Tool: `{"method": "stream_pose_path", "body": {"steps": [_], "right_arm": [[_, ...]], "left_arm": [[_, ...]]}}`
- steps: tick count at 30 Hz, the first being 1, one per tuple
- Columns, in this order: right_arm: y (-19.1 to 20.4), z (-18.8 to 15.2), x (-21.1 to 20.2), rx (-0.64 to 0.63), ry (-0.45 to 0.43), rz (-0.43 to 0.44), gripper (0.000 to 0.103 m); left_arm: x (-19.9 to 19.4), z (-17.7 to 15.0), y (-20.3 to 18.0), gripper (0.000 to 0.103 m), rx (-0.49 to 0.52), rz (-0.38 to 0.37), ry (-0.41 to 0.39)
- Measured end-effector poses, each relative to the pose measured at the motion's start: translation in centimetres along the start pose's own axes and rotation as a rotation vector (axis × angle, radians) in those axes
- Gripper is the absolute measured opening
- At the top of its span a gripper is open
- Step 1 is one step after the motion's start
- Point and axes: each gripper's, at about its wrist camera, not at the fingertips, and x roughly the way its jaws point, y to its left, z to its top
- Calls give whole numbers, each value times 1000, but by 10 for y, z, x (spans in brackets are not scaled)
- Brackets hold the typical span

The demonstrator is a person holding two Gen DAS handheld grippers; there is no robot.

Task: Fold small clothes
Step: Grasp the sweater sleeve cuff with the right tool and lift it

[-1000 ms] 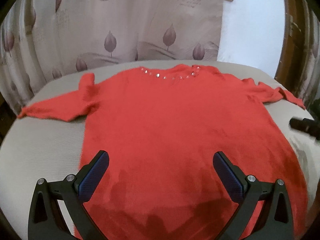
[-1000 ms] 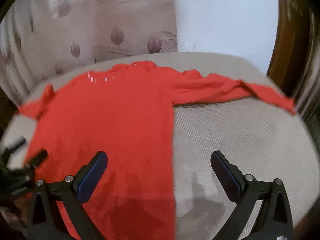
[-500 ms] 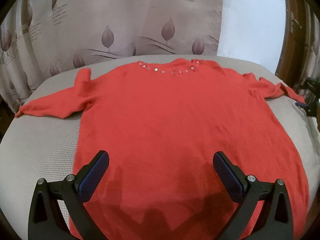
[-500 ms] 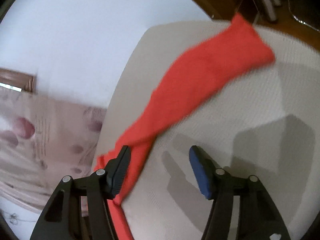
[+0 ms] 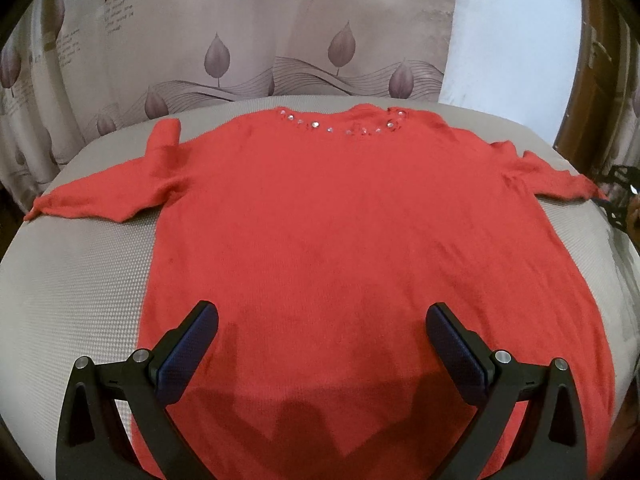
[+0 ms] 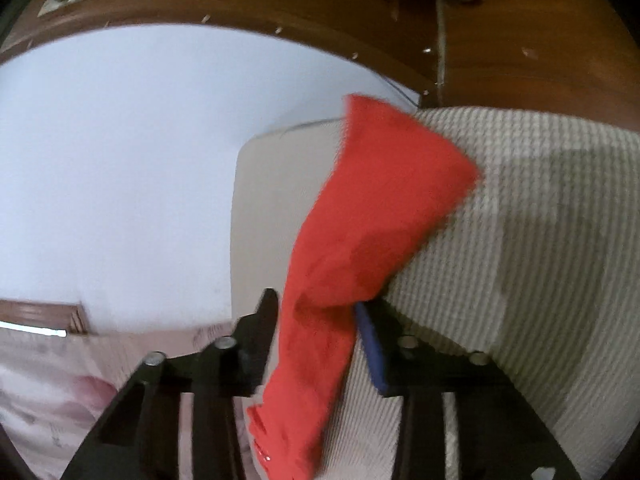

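Right claw [image 6: 316, 320] swung from over the sweater [image 5: 360, 248] out to its right sleeve [image 6: 372, 240]; jaws narrowed, now straddling the sleeve; left claw [image 5: 322, 340] view edged back slightly.

My left view looks across the red sweater [image 5: 352, 240] from the cushion's [image 5: 80, 280] near edge, my right view sits close over its sleeve [image 6: 360, 248] at the cushion's right edge, both share the sweater.

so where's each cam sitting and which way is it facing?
Left wrist: low at the hem, facing the curtain across the flat red sweater; open left tongs in view.
Right wrist: at the table edge, rolled toward the wall; right tongs around a sleeve.
Shared: the sweater's sleeve, table.
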Motion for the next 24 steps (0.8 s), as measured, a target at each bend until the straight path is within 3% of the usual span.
{"method": "stream_pose_path", "body": {"steps": [1,2,6,12,19,24], "right_arm": [[-4,4,-1,-8,0,-11,7],[-6,6,-1,-12,-10,-7,5],[10,4,-12,-113,-59,-36,7],[78,-35,-22,-278,-28,55,7],[174,-151,15,-502,156,167,7],[210,-276,73,-639,346,223,7]], "left_arm": [[0,0,1,103,-1,-2,3],[1,0,2,103,-4,-5,6],[4,1,6,103,-20,-29,26],[3,4,16,103,-66,-79,22],[-25,14,35,103,-93,-61,-64],[-38,15,54,103,-65,-15,-104]]}}
